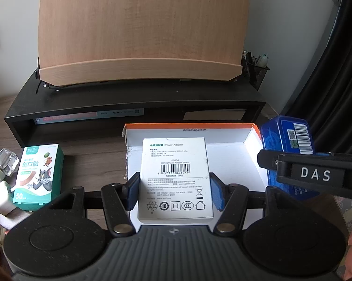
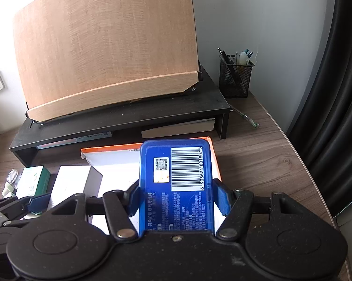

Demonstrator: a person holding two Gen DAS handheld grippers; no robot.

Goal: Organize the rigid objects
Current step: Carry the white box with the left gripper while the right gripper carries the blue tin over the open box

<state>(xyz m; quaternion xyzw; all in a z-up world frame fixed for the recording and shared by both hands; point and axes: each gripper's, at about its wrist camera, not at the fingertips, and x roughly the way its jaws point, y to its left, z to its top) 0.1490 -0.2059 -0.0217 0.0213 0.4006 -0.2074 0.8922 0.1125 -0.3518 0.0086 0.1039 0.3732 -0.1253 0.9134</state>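
Left hand-held gripper clamps a white box; right hand-held gripper clamps a blue tin, both above the orange tray.

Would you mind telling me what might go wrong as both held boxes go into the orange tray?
1. The right gripper, holding the blue tin, sits close beside the left gripper; they may collide.
2. The white adapter box is gripped only at its edges and could twist.
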